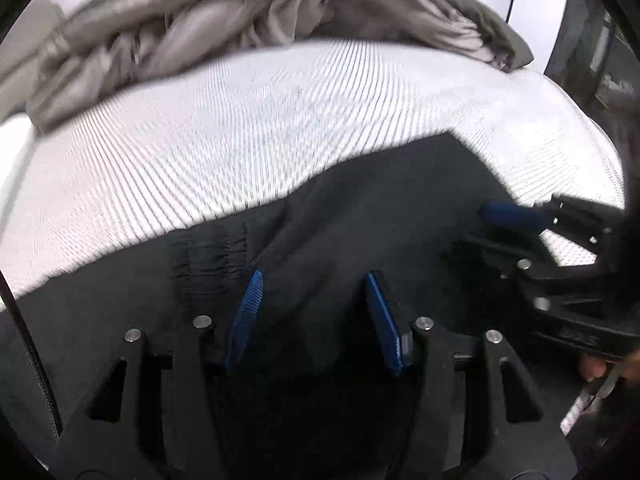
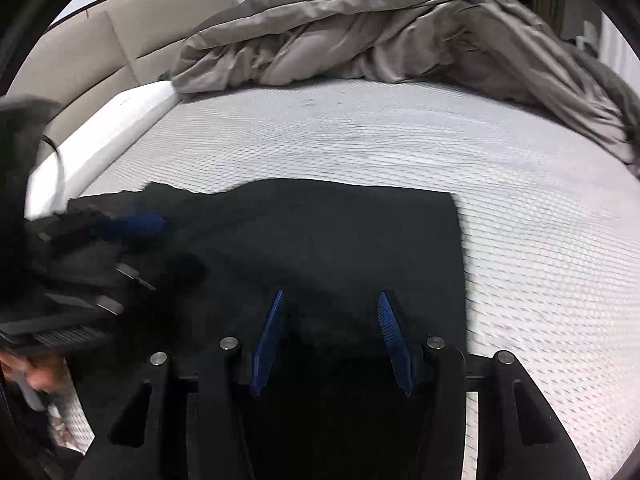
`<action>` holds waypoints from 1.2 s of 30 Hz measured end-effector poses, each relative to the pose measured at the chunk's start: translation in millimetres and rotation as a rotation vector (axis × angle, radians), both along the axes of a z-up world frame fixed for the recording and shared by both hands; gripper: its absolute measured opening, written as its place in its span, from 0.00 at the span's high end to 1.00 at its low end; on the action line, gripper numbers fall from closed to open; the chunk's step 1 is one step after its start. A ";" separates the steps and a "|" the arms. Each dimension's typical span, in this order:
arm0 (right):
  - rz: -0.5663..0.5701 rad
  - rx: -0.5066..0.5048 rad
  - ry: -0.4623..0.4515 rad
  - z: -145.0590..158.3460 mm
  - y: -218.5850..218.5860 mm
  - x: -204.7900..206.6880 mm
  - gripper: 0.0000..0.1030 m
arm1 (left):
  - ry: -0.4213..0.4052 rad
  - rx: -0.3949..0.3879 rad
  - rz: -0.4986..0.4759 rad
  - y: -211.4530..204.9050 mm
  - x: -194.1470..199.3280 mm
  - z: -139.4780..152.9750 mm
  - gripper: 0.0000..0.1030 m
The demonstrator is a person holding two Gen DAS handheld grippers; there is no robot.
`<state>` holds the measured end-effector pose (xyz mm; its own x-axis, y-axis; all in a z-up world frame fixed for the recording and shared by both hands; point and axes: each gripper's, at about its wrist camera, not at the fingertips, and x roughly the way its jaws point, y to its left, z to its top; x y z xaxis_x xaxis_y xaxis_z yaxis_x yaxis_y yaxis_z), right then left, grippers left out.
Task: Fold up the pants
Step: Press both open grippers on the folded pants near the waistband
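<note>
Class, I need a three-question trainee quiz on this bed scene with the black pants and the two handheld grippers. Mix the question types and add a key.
1. True or false: the black pants lie on the white mattress.
2. What lies bunched at the far end of the mattress? A) grey blanket B) red towel C) cardboard box
3. Fill in: the pads of the left gripper and right gripper are coloured ____.

Key: 1 true; 2 A; 3 blue.
</note>
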<state>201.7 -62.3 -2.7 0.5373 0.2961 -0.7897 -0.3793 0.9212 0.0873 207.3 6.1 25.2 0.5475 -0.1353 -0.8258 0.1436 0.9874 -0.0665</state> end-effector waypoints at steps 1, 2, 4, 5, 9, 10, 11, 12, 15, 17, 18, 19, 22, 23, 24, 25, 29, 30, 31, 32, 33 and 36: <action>0.016 -0.003 0.004 -4.0 7.8 3.8 0.52 | -0.005 -0.018 -0.004 2.2 1.1 -5.1 0.51; 0.031 -0.013 0.010 -7.0 13.7 7.7 0.52 | -0.018 -0.038 -0.011 5.9 1.1 -7.0 0.51; 0.059 -0.070 0.020 -17.3 23.5 10.9 0.51 | -0.030 -0.089 -0.013 14.7 -0.7 -4.6 0.53; 0.076 -0.099 0.013 -20.2 24.8 11.3 0.52 | -0.033 -0.099 -0.015 17.5 -2.6 -4.9 0.59; -0.011 -0.250 -0.014 -17.4 -2.4 12.0 0.53 | -0.033 -0.162 -0.009 37.4 -12.5 -4.3 0.69; -0.029 -0.250 -0.011 -16.6 -9.8 12.6 0.53 | -0.033 -0.158 0.003 40.6 -14.6 -3.8 0.69; -0.049 -0.225 0.008 -15.7 -19.9 14.1 0.53 | -0.030 -0.133 0.010 42.3 -16.9 -3.9 0.69; -0.055 -0.231 0.011 -15.0 -25.2 13.9 0.53 | -0.029 -0.115 0.015 43.4 -17.9 -2.5 0.69; -0.053 -0.211 0.001 -4.4 -29.8 10.9 0.53 | -0.050 -0.118 0.030 43.9 -17.9 7.6 0.69; -0.047 -0.131 -0.031 8.6 -23.8 10.9 0.53 | -0.065 -0.113 0.034 38.6 -12.9 9.6 0.69; -0.038 -0.113 -0.041 9.9 -13.7 16.1 0.53 | -0.063 -0.106 0.042 34.8 -7.2 7.4 0.69; -0.026 -0.110 -0.052 9.6 -2.3 19.9 0.53 | -0.063 -0.099 0.049 33.0 0.2 7.1 0.69; 0.001 -0.135 -0.037 -3.0 29.8 32.5 0.53 | -0.066 -0.009 0.052 21.5 10.2 0.8 0.69; 0.019 -0.131 -0.012 -11.0 39.6 37.8 0.53 | -0.065 -0.003 0.056 21.0 12.0 -1.9 0.69; 0.026 -0.149 0.000 -16.8 44.4 40.3 0.53 | -0.064 -0.021 0.060 23.3 12.1 -4.9 0.69; 0.038 -0.177 0.000 -21.6 49.7 43.7 0.53 | -0.061 -0.040 0.056 26.3 10.6 -6.2 0.69; -0.063 -0.288 -0.025 -20.2 14.7 48.3 0.53 | -0.053 -0.060 0.045 37.0 5.4 -6.4 0.69; -0.107 -0.290 -0.026 -18.6 2.9 50.8 0.53 | -0.047 -0.077 0.047 39.4 4.0 -5.3 0.69; -0.162 -0.294 -0.019 -17.7 -9.9 54.0 0.53 | -0.039 -0.095 0.053 40.8 2.6 -1.2 0.69; -0.198 -0.264 -0.018 -15.0 -20.9 55.7 0.53 | -0.045 -0.112 0.059 42.1 1.5 2.1 0.69; -0.199 -0.220 -0.011 -11.9 -26.3 55.0 0.53 | -0.054 -0.151 0.062 43.1 0.6 8.1 0.69; -0.191 -0.203 -0.060 0.8 -14.1 50.8 0.53 | -0.082 -0.200 0.065 37.6 6.5 15.9 0.69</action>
